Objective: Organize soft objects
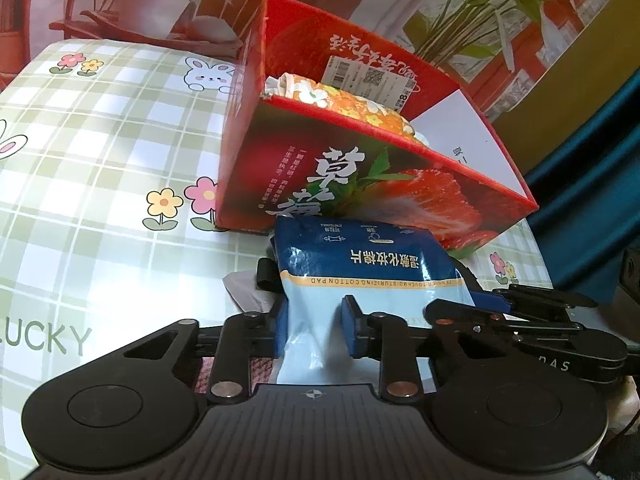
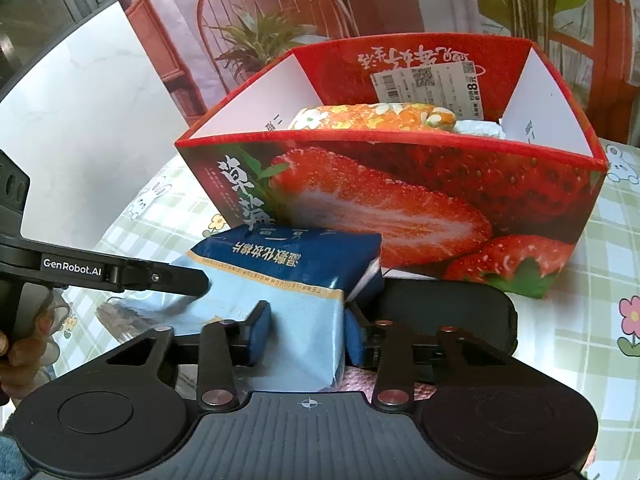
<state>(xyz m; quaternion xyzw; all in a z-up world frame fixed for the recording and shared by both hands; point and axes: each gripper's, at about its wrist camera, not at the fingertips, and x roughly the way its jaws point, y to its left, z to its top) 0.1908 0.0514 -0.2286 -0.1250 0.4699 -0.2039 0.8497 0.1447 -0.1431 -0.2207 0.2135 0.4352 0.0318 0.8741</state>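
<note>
A blue and pale-blue cotton pad pack is held between both grippers, just in front of a red strawberry box. My left gripper is shut on the pack's pale end. My right gripper is shut on the same pack from the other side, and its black fingers show at the right of the left wrist view. The open box holds an orange floral soft roll and something white beside it.
The table has a green checked cloth with flowers and rabbits. Potted plants and a chair stand behind the box. A person's hand holds the left gripper's handle.
</note>
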